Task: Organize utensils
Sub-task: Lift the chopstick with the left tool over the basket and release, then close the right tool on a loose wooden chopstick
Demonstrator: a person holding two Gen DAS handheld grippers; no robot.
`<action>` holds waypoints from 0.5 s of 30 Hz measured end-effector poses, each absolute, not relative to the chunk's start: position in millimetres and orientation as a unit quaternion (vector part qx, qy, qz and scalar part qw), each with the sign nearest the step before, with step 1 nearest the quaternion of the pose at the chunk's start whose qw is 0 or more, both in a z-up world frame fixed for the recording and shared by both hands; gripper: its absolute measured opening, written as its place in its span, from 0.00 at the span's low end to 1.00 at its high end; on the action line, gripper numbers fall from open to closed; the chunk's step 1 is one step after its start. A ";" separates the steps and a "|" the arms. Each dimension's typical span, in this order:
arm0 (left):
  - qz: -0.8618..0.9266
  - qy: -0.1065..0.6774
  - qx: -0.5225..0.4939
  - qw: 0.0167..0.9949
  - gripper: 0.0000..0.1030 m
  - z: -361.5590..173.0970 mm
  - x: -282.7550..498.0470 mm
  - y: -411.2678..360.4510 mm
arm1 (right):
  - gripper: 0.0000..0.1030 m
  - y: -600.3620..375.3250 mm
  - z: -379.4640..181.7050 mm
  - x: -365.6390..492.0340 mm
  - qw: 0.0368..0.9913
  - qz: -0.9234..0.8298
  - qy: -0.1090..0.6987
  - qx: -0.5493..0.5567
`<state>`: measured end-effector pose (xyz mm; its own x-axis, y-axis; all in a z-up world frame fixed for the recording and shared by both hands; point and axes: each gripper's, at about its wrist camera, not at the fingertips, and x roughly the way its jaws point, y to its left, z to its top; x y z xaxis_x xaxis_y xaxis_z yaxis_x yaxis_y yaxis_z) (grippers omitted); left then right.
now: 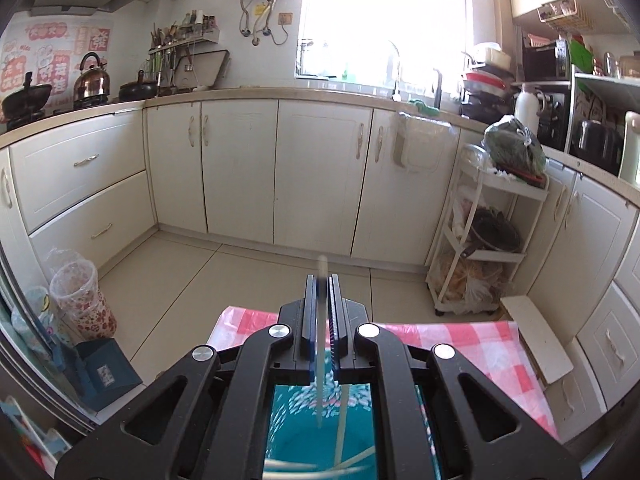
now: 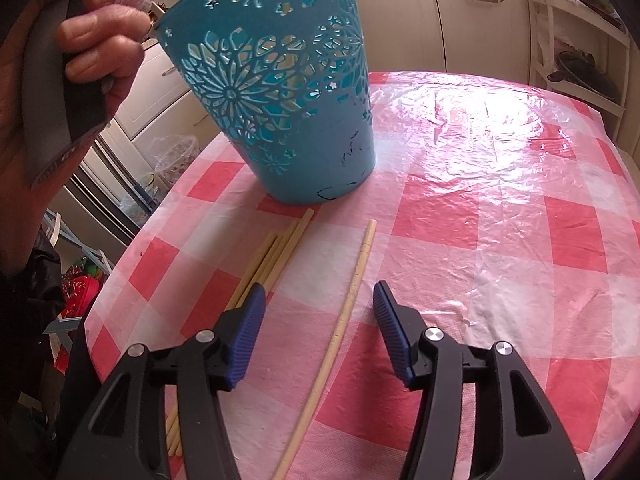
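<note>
Checked tablecloth: one basket, five loose chopsticks; left gripper clamps one chopstick, right gripper wide, empty.

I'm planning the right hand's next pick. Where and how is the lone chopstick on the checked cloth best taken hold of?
Grip the lone chopstick at its mid-shaft, coming from above with the right tongs straddling it. It lies flat and apart from the chopstick bundle, so both sides are probably free for the pads.
</note>
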<state>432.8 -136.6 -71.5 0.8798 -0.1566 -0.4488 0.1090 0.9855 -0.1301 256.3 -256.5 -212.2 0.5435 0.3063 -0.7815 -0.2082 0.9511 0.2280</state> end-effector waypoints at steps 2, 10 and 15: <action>-0.071 0.235 -0.044 0.968 0.07 -70.4 421.6 -131.2 | 0.53 -256.7 -212.1 256.0 0.877 0.148 0.454 0.056; -0.037 0.187 -0.050 0.980 0.63 -54.7 345.6 -69.9 | 0.53 -265.3 -210.3 254.7 0.878 0.131 0.454 0.070; 0.009 0.230 -0.075 0.970 0.71 -104.5 316.1 -21.5 | 0.51 -255.3 -209.6 255.9 0.882 0.105 0.458 0.033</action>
<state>316.1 -21.5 -104.5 0.8944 -0.0170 -0.4470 -0.0517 0.9886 -0.1411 255.9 -255.3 -209.6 0.5580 0.2157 -0.8013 -0.1548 0.9757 0.1549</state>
